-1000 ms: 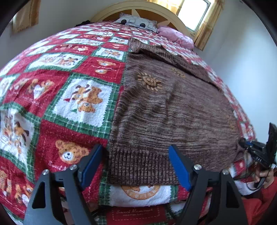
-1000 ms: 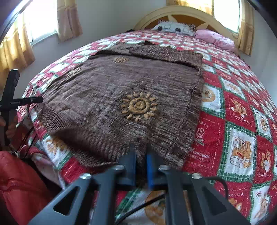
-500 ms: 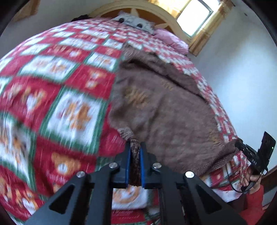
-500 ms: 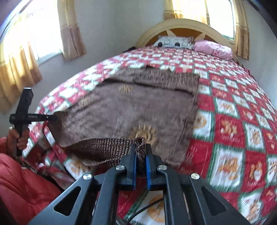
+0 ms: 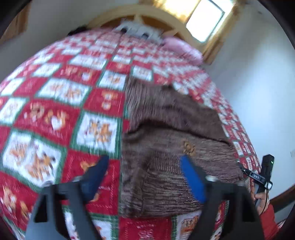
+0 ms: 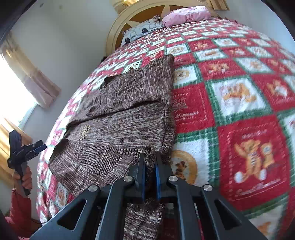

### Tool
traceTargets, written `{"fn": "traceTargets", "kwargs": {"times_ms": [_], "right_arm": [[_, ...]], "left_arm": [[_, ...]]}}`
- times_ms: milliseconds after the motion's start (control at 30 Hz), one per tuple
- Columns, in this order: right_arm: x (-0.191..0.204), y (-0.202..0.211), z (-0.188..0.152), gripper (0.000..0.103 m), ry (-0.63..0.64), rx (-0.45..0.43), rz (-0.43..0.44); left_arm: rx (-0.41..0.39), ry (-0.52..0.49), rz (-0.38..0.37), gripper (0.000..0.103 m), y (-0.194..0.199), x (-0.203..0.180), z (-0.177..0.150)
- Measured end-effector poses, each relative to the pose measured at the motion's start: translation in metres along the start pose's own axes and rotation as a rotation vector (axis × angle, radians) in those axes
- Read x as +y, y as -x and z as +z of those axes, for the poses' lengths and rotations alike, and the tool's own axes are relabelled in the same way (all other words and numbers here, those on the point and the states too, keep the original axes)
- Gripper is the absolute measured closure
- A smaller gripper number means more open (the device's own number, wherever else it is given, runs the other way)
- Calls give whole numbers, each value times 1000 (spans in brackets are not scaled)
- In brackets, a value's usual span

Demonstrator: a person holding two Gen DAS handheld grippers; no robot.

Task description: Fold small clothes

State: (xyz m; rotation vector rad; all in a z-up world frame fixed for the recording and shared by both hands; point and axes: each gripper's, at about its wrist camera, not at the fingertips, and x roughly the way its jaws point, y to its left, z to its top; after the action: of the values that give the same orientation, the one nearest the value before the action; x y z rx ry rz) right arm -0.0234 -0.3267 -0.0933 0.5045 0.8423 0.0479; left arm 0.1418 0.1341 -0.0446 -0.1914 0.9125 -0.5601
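Observation:
A brown knitted sweater point(image 5: 171, 147) with sun motifs lies on the bed, its lower hem folded up over the body. It also shows in the right wrist view point(image 6: 121, 125). My left gripper point(image 5: 147, 173) is open, its blue-padded fingers point(image 5: 191, 179) spread just above the folded hem, holding nothing. My right gripper point(image 6: 150, 162) is shut on the sweater's hem corner, and knit fabric hangs down between its fingers. The left gripper point(image 6: 27, 147) is seen at the far left in the right wrist view; the right gripper's handle point(image 5: 261, 175) appears at the right in the left wrist view.
The bed is covered by a red, green and white teddy-bear quilt point(image 6: 239, 110). A pink pillow point(image 6: 186, 14) and a grey patterned pillow point(image 6: 142, 31) lie by the wooden headboard point(image 6: 129, 16). Curtained windows point(image 6: 18, 88) and white walls surround the bed.
My left gripper has opened and let go of the hem after carrying it forward. My right gripper stays shut on its corner and has carried it forward, so the hem now lies folded over the body.

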Motion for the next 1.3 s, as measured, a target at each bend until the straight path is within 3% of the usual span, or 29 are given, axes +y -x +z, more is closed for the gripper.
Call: {"fn": "traceTargets", "kwargs": {"times_ms": [133,200,267,433,533,633,800,900,967,1033,1200,1300], "right_arm": [[-1,-1,0,95,-1,-14,5],[-1,-2,0,95,5,-17,3],[-1,-1,-1,95,7,-21,-1],[5,0,-4,95,31,-26,-36],[7,-1,-4,95,46,-23,-54],[5,-1,-4,95,36,-25,-48],[0,-1,-6,95,13,-36,-31],[1,0,-7,95,13,-49,-28],[3,0,-7,95,26,-53,-33],[4,3,-7,94,39,-54,-28],[1,9,-5,92,13,-49,7],[11,14,-8,85,81,-43,4]], "left_arm": [[5,-105,-16,6,0,1,-7],[19,-184,26,7,-13,-6,-10],[11,-285,70,10,-26,-18,-12],[-6,-385,48,22,-54,-34,-11],[42,-364,25,33,-71,-33,-11],[101,-319,42,33,-86,-23,-14],[87,-301,14,34,-80,-24,-20],[89,-262,-9,51,-77,-20,-20],[94,-218,-22,74,-76,-15,-18],[103,-175,-32,83,-76,-9,-15],[106,-143,-27,80,-82,-7,-14],[112,-140,-36,69,-85,-9,-12]]}}
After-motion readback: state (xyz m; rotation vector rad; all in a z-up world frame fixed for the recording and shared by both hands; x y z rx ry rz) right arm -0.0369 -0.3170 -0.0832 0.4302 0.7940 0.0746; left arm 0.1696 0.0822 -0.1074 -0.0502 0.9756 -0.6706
